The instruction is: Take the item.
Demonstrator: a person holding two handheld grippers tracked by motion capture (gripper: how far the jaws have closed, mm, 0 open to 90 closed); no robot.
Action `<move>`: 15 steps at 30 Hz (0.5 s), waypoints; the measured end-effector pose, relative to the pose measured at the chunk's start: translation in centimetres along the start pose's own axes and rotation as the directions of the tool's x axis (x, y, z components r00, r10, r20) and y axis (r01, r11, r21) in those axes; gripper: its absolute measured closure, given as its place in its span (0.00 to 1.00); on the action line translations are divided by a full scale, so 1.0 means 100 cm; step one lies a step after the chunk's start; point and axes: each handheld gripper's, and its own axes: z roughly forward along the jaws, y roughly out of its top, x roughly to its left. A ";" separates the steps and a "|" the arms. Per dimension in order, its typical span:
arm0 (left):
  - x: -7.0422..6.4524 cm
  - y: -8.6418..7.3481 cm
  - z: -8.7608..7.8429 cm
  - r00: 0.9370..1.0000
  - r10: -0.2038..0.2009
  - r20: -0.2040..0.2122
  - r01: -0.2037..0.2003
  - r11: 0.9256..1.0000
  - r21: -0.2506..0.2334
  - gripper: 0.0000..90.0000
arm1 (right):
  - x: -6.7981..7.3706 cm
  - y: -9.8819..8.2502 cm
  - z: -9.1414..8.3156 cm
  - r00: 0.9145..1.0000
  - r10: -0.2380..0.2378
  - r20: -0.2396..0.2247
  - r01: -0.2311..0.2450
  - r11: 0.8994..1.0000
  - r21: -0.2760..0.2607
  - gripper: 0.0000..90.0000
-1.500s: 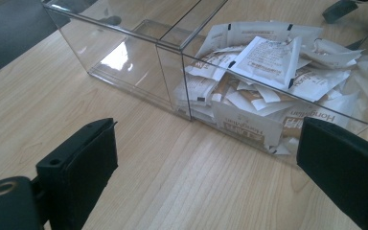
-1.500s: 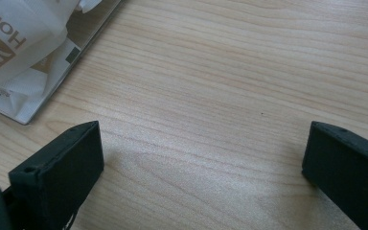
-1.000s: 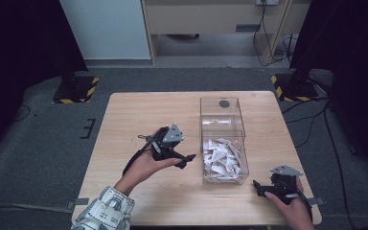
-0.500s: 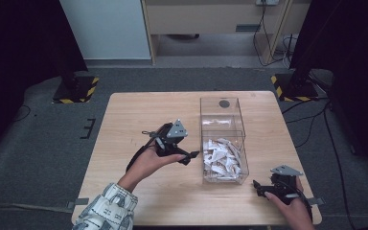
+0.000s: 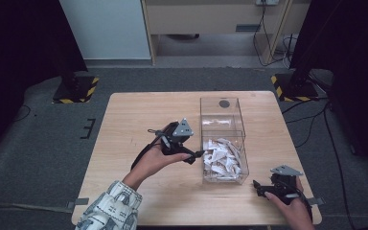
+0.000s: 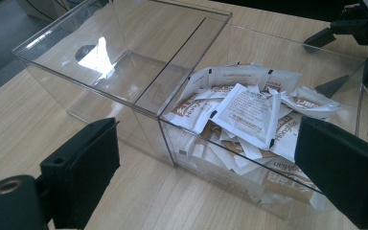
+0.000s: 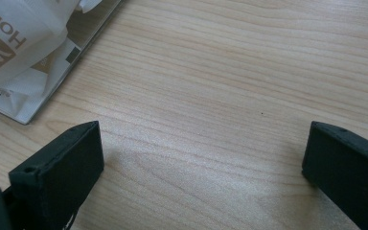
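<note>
A clear plastic box with two compartments stands right of the table's middle. Its near compartment holds several white and brown sachets; the far one has no sachets. My left gripper hovers just left of the box, open, nothing between its fingers. In the left gripper view the wide-apart jaws frame the box wall and the sachets. My right gripper stays low near the table's front right corner, open and empty. Its view has bare wood between the jaws and the box corner with sachets at upper left.
A dark round mark shows through the far compartment. The wooden table is bare left of the box. The other gripper appears beyond the box in the left gripper view. Grey floor, cables and black stands surround the table.
My left gripper has moved right, closer to the box's left wall. The right gripper has stayed where it was.
</note>
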 end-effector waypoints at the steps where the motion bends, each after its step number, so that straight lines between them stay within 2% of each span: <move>1: 0.000 0.001 0.001 1.000 -0.001 0.001 0.001 1.000 0.000 0.08 | 0.000 0.000 0.000 1.000 0.000 0.000 0.000 1.000 0.000 0.01; 7: -0.006 0.005 0.007 1.000 0.005 0.011 -0.005 1.000 0.002 0.09 | 0.000 0.000 0.000 1.000 0.000 0.000 0.000 1.000 0.000 0.01; 15: -0.016 0.013 0.017 0.999 0.031 0.033 -0.031 0.999 0.009 0.14 | 0.000 0.000 0.000 1.000 0.000 0.000 0.000 1.000 0.000 0.01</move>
